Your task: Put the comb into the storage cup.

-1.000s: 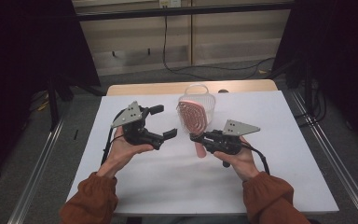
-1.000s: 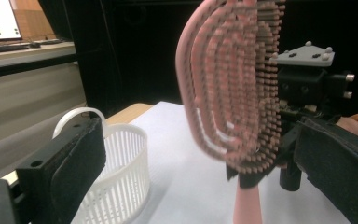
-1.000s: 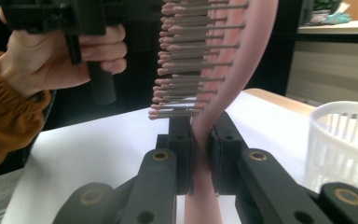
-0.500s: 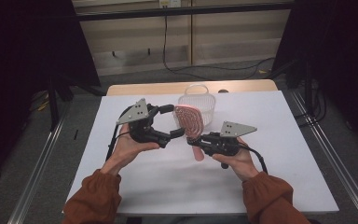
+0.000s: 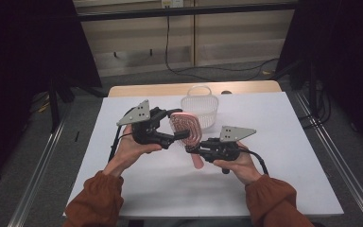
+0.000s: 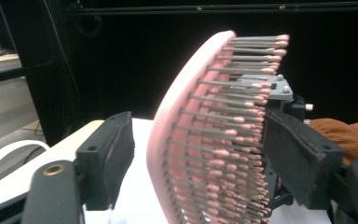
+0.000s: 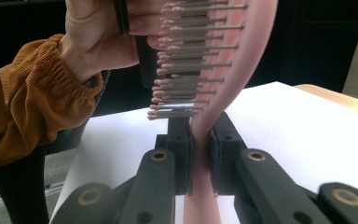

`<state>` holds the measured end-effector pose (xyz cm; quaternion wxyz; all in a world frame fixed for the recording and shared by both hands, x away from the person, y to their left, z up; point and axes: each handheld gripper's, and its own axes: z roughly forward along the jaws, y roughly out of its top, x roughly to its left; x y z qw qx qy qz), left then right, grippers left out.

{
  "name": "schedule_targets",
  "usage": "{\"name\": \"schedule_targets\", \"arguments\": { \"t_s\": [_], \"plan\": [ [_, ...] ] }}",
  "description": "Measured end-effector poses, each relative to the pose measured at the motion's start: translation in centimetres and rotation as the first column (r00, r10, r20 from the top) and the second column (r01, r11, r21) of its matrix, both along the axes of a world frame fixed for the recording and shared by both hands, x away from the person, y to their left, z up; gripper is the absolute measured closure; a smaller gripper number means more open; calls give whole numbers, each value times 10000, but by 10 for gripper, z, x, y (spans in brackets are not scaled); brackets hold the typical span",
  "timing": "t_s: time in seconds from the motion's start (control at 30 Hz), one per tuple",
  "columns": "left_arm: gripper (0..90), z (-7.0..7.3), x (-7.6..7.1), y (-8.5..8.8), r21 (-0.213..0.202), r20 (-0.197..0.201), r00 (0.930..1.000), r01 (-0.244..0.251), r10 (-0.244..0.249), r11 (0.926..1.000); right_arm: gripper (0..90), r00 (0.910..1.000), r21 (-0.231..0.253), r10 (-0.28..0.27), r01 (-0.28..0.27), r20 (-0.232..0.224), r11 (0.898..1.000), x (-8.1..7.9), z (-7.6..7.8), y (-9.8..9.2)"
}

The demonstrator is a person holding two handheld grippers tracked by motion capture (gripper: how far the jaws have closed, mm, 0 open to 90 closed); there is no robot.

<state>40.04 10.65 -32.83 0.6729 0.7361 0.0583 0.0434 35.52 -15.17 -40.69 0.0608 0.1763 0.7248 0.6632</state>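
Hairbrush (image 5: 185, 128) held in mid-air above the white table (image 5: 283, 156), between the two grippers.

Largest first: the table carried a white perforated basket (image 5: 200, 105) at its far edge, just behind the raised brush. Both orange-sleeved forearms came in from the near side. The pink hairbrush stood roughly upright; in the right gripper view its handle (image 7: 200, 140) ran between the jaws, which were clamped tight on it. The right gripper (image 5: 194, 148) thus carried the brush from below. The left gripper (image 5: 178, 124) reached in from the left with the brush head (image 6: 200, 135) between its pads; its jaws had just been closing. In the left gripper view the near pad (image 6: 109, 154) stood clear of the pink back, while the far pad (image 6: 298, 156) sat at the bristle tips, so that grip was not yet made.
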Motion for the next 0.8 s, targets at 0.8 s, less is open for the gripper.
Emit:
{"name": "schedule_targets", "arguments": {
  "t_s": [0.8],
  "plan": [
    [465,-6,-1,-7,219,-102,9946,1037,-1035,9944,814,9987,37,503,-503,-41,9987,-1,-1,2]
  ]
}}
